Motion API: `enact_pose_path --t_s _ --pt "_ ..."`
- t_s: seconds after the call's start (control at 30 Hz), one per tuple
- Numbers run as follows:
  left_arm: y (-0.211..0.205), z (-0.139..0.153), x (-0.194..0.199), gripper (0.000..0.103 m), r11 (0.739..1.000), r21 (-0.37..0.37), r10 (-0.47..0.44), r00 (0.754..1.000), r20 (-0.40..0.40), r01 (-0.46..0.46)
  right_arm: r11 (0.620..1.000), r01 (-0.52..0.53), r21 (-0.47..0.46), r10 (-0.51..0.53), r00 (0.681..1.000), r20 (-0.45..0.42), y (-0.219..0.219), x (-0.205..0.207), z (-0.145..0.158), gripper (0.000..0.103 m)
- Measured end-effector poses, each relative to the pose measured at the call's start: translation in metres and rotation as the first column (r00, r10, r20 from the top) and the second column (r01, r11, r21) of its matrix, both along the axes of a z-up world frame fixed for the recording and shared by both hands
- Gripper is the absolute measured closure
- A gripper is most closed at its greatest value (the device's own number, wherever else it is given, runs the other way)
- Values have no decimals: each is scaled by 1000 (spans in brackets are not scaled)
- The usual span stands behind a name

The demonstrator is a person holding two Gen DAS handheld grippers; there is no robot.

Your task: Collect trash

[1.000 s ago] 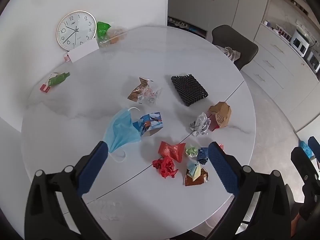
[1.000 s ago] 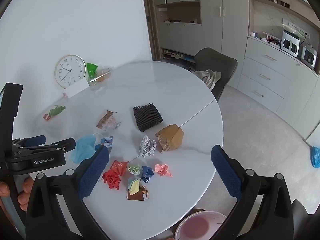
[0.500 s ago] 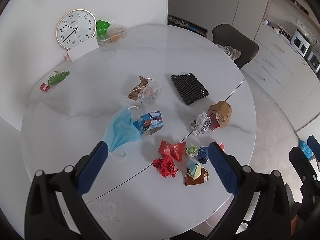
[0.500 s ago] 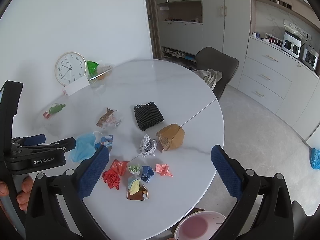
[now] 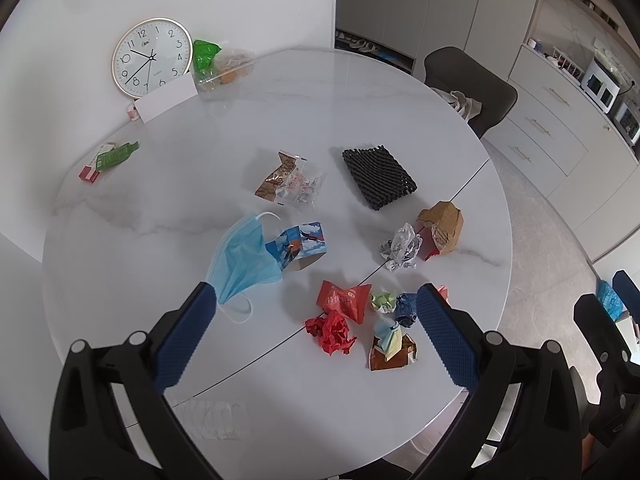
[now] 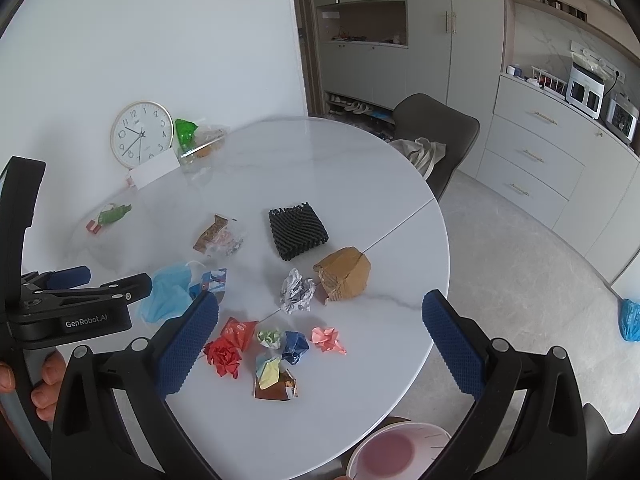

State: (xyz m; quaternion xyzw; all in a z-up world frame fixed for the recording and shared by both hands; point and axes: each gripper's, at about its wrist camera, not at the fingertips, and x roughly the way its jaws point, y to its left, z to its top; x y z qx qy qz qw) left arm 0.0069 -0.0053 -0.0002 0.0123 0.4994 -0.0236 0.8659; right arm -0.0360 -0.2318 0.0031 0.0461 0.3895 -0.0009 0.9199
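Trash lies scattered on the round white table (image 5: 160, 256): a blue face mask (image 5: 244, 256), a crumpled red paper (image 5: 332, 332), a red wrapper (image 5: 344, 300), a black foam net (image 5: 378, 178), a brown paper lump (image 5: 442, 226), a foil ball (image 5: 402, 246) and several small scraps. My left gripper (image 5: 316, 300) is open and empty above the near scraps. My right gripper (image 6: 320, 308) is open and empty, hovering over the table's near edge. A pink-lined bin (image 6: 400, 452) sits below that edge.
A wall clock (image 5: 152, 56), a white card (image 5: 166, 100) and a clear bag with green contents (image 5: 218, 64) stand at the table's back. A green and red packet (image 5: 110, 158) lies at the left. A dark chair (image 6: 436, 136) stands behind the table.
Both grippers stay open and nearly still; the views shift only slightly.
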Motion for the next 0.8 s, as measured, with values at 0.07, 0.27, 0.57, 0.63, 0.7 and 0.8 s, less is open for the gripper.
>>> enact_pose_path --t_s 0.07,0.27,0.57,0.63,0.7,0.8 --pt "0 0 0 7 1000 -1 1 1000 -2 -1 1000 -3 -2 3 1000 1 1 0 0 2" --pt "1 0 0 7 1000 -3 5 1000 -5 -5 1000 -6 -7 6 1000 3 2 0 -1 2" --pt "3 -1 0 7 1000 -6 4 1000 -6 -4 1000 -5 -6 5 1000 2 2 0 1 2" --pt "3 0 0 7 1000 -6 4 1000 -6 -4 1000 -5 -5 6 1000 3 2 0 1 2" --pt "3 0 0 7 1000 -6 2 1000 -6 -2 1000 -5 -6 5 1000 2 2 0 1 2" --pt "3 -1 0 8 1000 -5 2 1000 -7 -2 1000 -6 -7 6 1000 0 3 0 1 2"
